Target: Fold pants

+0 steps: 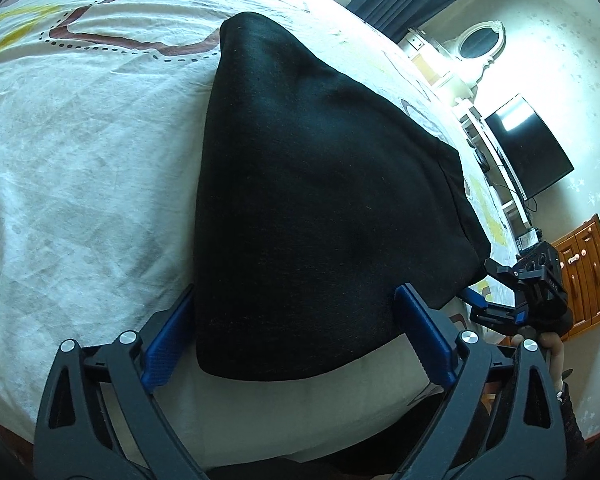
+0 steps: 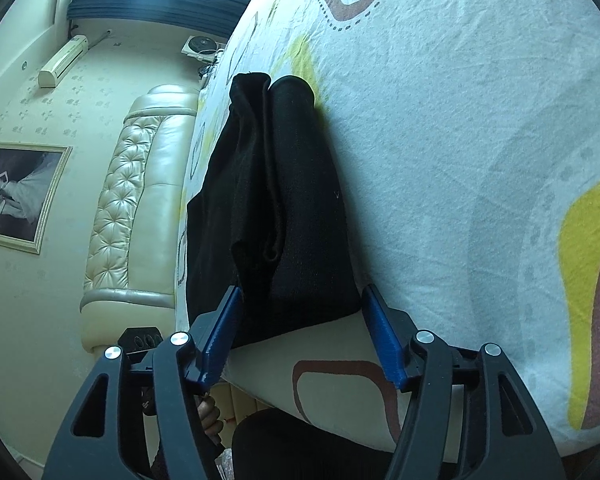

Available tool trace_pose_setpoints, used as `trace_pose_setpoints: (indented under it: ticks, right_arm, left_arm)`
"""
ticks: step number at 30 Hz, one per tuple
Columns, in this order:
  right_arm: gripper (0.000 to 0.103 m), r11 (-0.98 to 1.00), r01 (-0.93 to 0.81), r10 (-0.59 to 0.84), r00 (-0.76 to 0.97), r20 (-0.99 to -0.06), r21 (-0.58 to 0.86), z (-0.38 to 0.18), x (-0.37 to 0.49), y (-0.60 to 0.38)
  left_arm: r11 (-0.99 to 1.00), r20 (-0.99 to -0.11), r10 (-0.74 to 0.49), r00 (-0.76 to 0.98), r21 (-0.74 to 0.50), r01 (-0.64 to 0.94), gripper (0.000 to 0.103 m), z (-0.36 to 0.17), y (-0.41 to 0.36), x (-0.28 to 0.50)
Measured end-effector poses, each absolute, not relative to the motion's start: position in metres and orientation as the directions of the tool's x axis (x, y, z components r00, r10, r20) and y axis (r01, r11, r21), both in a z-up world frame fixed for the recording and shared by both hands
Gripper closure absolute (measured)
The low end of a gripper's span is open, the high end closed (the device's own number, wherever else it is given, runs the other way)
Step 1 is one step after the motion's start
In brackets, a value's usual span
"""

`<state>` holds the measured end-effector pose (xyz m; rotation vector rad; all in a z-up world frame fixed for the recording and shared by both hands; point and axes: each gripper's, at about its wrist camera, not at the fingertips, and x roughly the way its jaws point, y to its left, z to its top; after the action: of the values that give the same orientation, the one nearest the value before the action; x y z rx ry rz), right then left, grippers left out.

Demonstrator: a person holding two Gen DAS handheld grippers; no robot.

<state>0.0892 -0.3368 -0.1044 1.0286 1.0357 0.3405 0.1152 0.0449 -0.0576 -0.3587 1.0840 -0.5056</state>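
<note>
Where the left wrist camera looks down, black folded pants [image 1: 324,200] lie flat on a bed [image 1: 80,168] covered by a patterned white sheet, and the left gripper [image 1: 296,336] stands released, its blue pads wide on either side of the near edge of the cloth, while the right gripper [image 1: 496,308] shows small at the far corner. In the right wrist view, the pants [image 2: 300,208] lie by the bed's [image 2: 460,140] edge, their corner between the spread, unclenched pads of the right gripper [image 2: 300,336], beside a tufted headboard [image 2: 128,216].

Left tool [image 1: 294,332], right tool [image 2: 302,336]: black linkage arms, blue ribbed pads, silver screws.
</note>
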Motion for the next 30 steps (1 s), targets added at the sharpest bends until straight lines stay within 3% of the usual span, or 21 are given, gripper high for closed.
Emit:
trace_pose_setpoints:
  ticks: [12,21,30]
  right_arm:
    - [0.035,0.629,0.247,0.585,0.474,-0.658,0.737,-0.092,0.053,-0.331]
    - [0.028,0.886,0.163,0.310,0.487,-0.816,0.434,-0.067,0.033,-0.288]
    - [0.027,0.960,0.126,0.127,0.600,-0.790,0.250,-0.038,0.030,-0.253]
  left_arm:
    - [0.917,-0.818,-0.397,0.415,-0.373,0.142,0.003,-0.046,0.023,0.101]
    - [0.984,-0.824,-0.176,0.539,-0.123,0.133,0.003,-0.018,0.012,0.043]
    - [0.987,-0.773,-0.159,0.614,-0.105,0.124,0.003,0.006,0.011,0.018]
